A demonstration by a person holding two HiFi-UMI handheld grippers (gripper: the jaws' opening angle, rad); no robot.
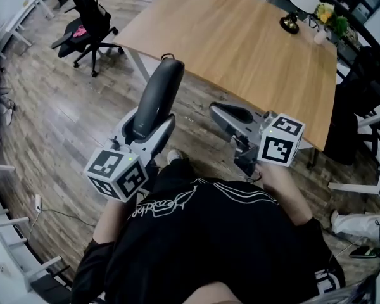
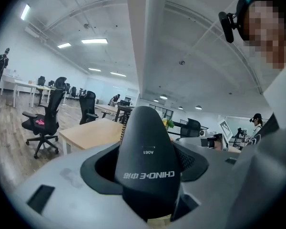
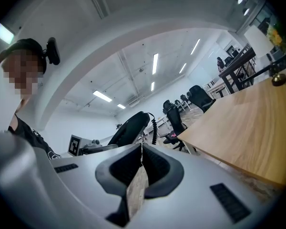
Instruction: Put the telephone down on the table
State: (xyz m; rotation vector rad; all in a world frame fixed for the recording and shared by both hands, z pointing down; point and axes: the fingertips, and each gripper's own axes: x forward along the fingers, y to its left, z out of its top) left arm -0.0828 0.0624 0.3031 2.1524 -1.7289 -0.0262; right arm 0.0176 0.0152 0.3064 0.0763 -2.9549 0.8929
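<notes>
Nearest is the person's black shirt (image 1: 202, 233), and just past it both marker cubes. The left claw (image 1: 147, 132) is clamped on the lower end of the telephone (image 1: 159, 94), a dark handset. In the left gripper view the handset fills the gap between the jaws, printed side facing the camera. It stands tilted up and away from the person, held in the air over the wood floor (image 1: 63, 138), short of the tabletop's near edge and touching nothing else. A coiled cord (image 3: 154, 125) hangs from it in the right gripper view.

The right claw (image 1: 231, 116) is level with the left and near it, also over the floor and short of the edge. Its jaws are pressed together with nothing held between them.

Beyond both lies the tabletop (image 1: 240, 49), light wood, with its near edge running slantwise across the head view and a white leg (image 1: 138, 62) just beside the handset's upper end. At the far right corner, well apart from the claws, stand a lamp (image 1: 291, 21) and flowers (image 1: 330, 11). To the far left, off the tabletop, a black office chair (image 1: 88, 24) stands on the floor with something pink on its seat.
</notes>
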